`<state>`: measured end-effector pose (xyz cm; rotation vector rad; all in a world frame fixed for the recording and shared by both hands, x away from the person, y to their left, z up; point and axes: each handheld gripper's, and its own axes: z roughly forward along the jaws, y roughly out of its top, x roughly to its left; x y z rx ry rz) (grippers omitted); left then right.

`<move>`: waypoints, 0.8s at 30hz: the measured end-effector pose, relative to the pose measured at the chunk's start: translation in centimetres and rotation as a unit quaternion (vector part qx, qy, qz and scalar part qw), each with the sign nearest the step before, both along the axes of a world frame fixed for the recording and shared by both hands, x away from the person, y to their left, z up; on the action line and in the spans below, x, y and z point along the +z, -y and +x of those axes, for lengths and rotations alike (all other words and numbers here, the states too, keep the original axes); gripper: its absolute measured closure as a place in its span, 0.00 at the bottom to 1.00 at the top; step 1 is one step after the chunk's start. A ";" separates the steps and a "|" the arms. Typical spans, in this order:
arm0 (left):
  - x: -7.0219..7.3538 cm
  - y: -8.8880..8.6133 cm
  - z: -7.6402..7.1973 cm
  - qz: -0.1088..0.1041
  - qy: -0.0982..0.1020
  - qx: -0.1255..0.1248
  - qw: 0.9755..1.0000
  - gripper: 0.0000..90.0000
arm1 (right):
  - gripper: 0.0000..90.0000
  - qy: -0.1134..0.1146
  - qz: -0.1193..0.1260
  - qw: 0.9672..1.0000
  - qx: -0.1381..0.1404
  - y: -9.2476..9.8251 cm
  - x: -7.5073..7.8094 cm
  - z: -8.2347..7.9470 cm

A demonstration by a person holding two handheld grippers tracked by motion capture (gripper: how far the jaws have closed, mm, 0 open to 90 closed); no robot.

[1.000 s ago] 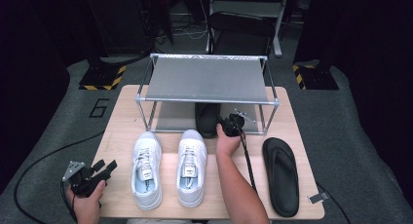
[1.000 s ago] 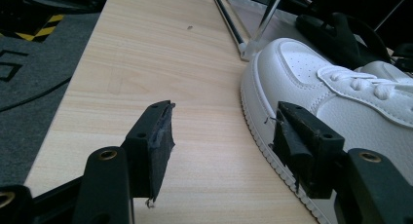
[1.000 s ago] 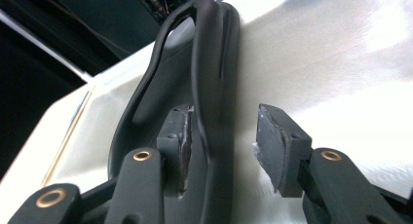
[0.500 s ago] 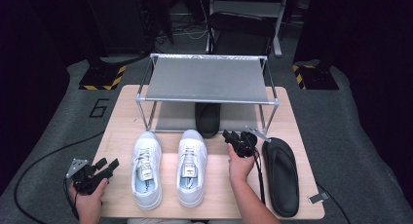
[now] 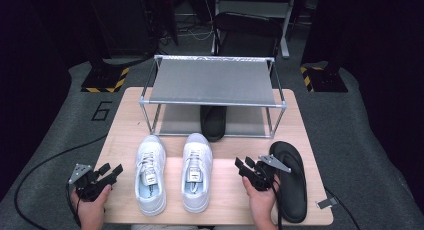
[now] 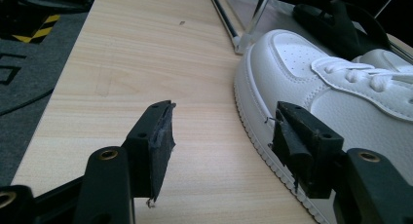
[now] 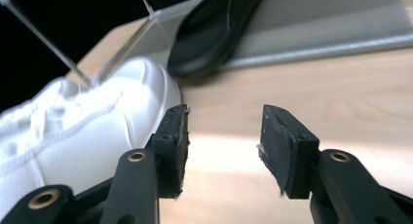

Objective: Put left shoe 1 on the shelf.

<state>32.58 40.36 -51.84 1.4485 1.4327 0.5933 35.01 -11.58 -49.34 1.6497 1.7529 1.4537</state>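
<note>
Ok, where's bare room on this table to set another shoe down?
Free: the table's left strip beside the rack, and the near patch between the right sneaker and the loose sandal. Crowded: the gap between the two sneakers.

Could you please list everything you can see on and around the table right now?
Table: one, light wood, centre.
Shoe rack: one, grey metal, two shelves, back of table.
Sneakers: two, white, side by side in front of rack.
Slipper under rack: one, black, on lower shelf.
Slipper on table: one, black, right edge.
Left gripper: black, open, empty, left of sneakers.
Right gripper: black, open, empty, between sneakers and slipper on table.
</note>
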 end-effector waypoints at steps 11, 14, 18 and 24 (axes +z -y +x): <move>0.0 0.3 0.1 0.001 -0.002 -0.004 1.000 0.44 | 0.65 -0.013 -0.020 1.000 -0.009 3.7 -0.1 -3.7; 0.1 0.3 0.2 -0.003 0.005 0.000 1.000 0.44 | 0.65 0.000 -0.030 0.999 -0.038 5.2 0.2 -4.8; 0.0 0.3 0.6 -0.011 -0.004 -0.005 1.000 0.44 | 0.69 0.000 -0.036 0.997 -0.067 7.1 0.2 -5.4; 0.1 0.6 0.9 -0.011 0.003 -0.011 1.000 0.44 | 0.74 -0.005 -0.056 0.993 -0.109 9.1 0.1 -5.6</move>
